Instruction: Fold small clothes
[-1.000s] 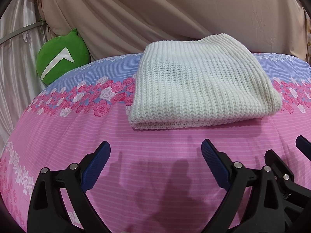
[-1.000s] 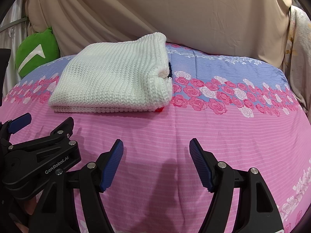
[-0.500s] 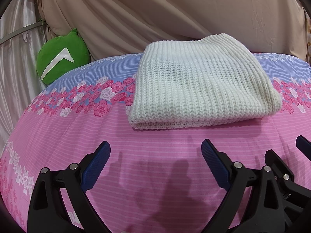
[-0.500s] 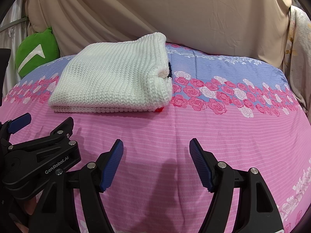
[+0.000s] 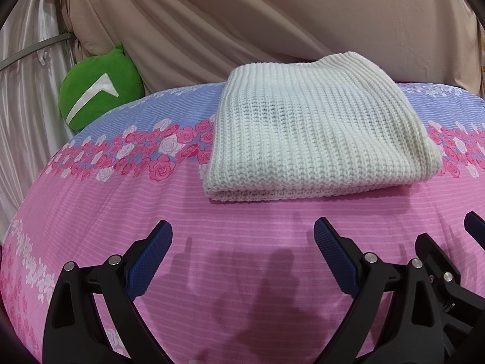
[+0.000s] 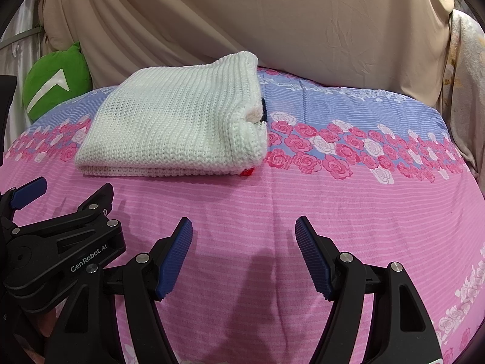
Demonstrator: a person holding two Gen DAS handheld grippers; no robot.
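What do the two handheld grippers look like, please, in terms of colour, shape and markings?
Both the left gripper and the right gripper have black plastic bodies with silver screws and two tapering fingers faced with ribbed dark blue pads. The left gripper's side, seen from the right wrist, carries white "GenRobot.AI" lettering. No cables or sleeves show.

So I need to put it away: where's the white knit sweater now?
The white knit sweater lies folded on the pink floral bedspread, right of the green cushion, beyond both hand-held grippers.
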